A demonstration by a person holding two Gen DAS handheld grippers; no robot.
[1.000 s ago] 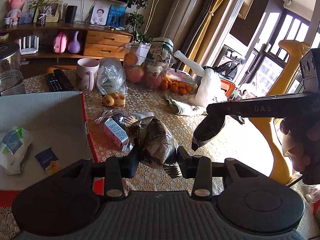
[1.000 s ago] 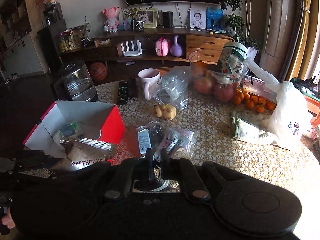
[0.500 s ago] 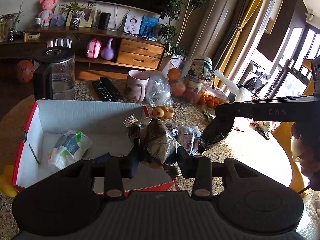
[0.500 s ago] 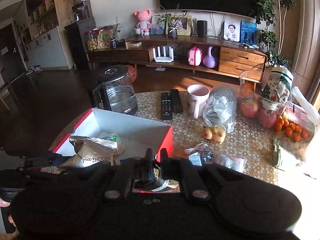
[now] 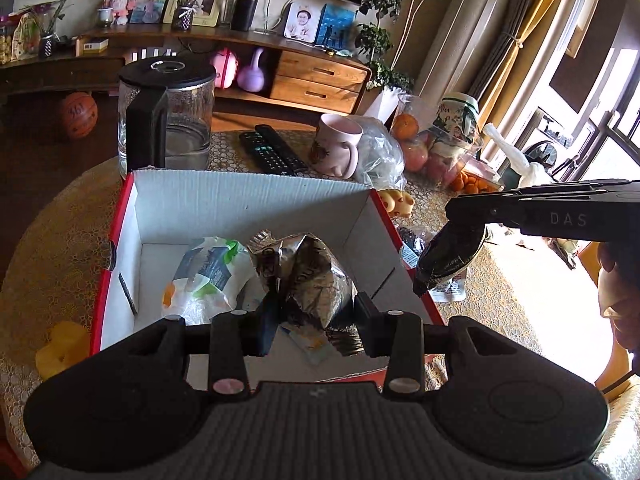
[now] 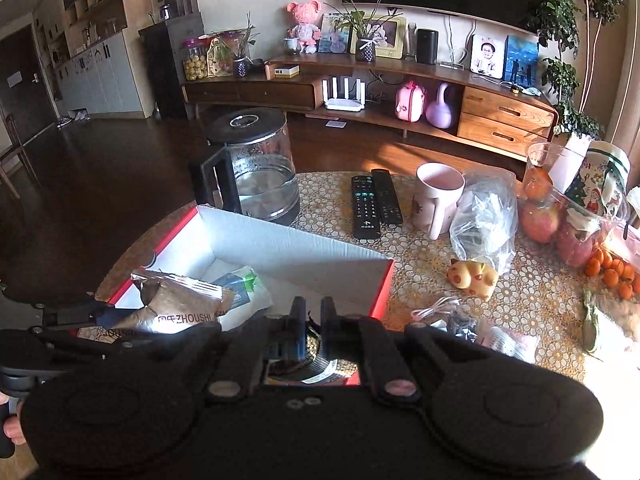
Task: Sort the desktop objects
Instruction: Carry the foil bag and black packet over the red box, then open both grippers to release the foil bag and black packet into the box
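Crumpled foil snack bag above red-edged white box.

Over the open red-and-white cardboard box, the left gripper clamps a crumpled silver foil snack bag; right of the box, the right gripper pinches a dark flat packet.

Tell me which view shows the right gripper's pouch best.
Left wrist: the dark pouch hangs side-on from the right gripper, clear of the box. Right wrist shows only a sliver behind its fingers.
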